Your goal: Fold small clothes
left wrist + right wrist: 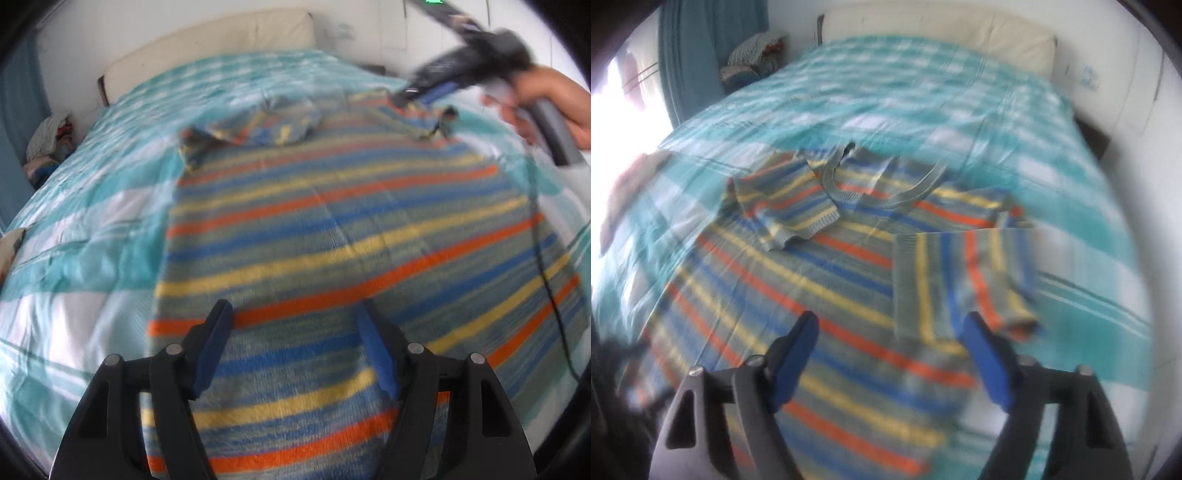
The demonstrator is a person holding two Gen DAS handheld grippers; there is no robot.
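Observation:
A small striped sweater (pixel 332 236) in blue, yellow, orange and grey lies flat on the bed. Both sleeves are folded in over its body; the left sleeve (pixel 790 210) and the right sleeve (pixel 964 280) show in the right wrist view, below the grey neckline (pixel 882 192). My left gripper (pixel 295 317) is open and empty, just above the sweater's lower part. My right gripper (pixel 890 328) is open and empty above the sweater's middle, by the right sleeve. In the left wrist view the right gripper (pixel 417 92) hovers, blurred, over the sweater's far right corner.
The bed has a teal and white checked cover (pixel 92 221). A cream headboard cushion (pixel 942 33) runs along the far end. A pile of clothes (pixel 753 55) sits beside a blue curtain (pixel 701 55). A black cable (pixel 546 258) hangs across the sweater's right side.

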